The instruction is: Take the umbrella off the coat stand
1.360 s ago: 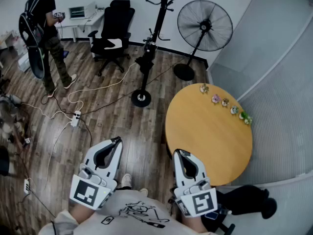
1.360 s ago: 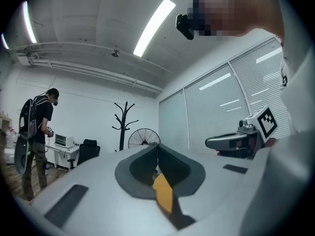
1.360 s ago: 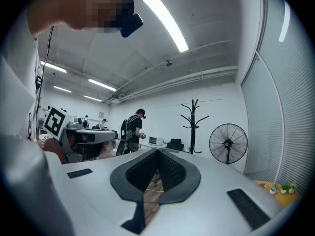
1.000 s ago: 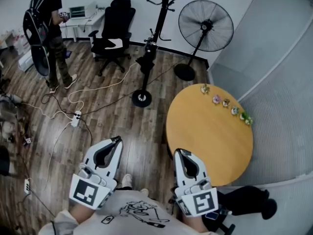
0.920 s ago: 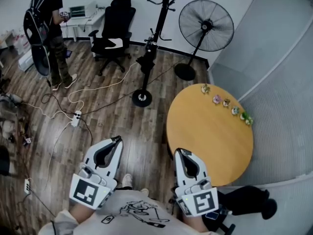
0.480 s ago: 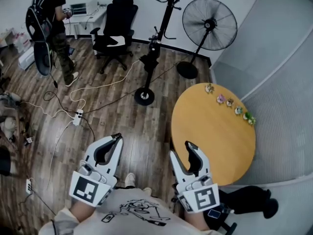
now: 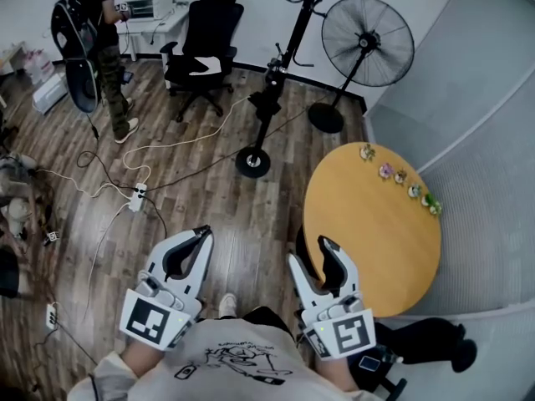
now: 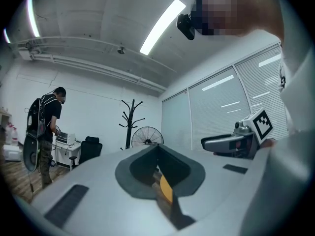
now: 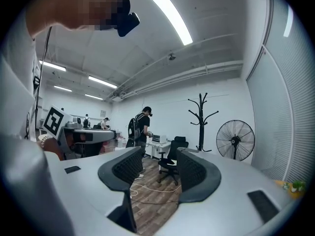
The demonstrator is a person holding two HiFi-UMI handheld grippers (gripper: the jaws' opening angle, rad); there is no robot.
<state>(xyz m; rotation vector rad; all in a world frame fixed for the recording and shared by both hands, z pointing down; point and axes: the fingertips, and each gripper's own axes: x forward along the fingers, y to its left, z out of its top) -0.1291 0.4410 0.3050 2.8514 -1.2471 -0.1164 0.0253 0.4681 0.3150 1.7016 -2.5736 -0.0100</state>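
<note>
The black coat stand [image 7: 292, 44] rises from its round base on the wood floor, far ahead of both grippers. A dark bundle [image 7: 268, 101] hangs against its pole and looks like the folded umbrella. My left gripper [image 7: 201, 234] is held low near my body, its jaws shut with nothing in them. My right gripper [image 7: 309, 253] is beside the table's edge, its jaws opening and nothing between them. In the left gripper view the stand [image 8: 131, 124] is small and distant beyond the shut left gripper [image 8: 157, 149]. The right gripper view shows the stand [image 9: 202, 122] past the right gripper [image 9: 159, 154].
A round wooden table [image 7: 368, 224] with small figurines [image 7: 399, 176] stands at the right. A pedestal fan [image 7: 368, 32] is next to the stand, a black office chair [image 7: 205, 32] left of it. A person with a backpack [image 7: 92, 23] stands far left. Cables and a power strip [image 7: 138, 197] lie on the floor.
The right gripper's jaws have spread from shut to wide apart. Both grippers moved forward with me, so the stand and table have shifted rightwards in the head view. The person at the back moved slightly.
</note>
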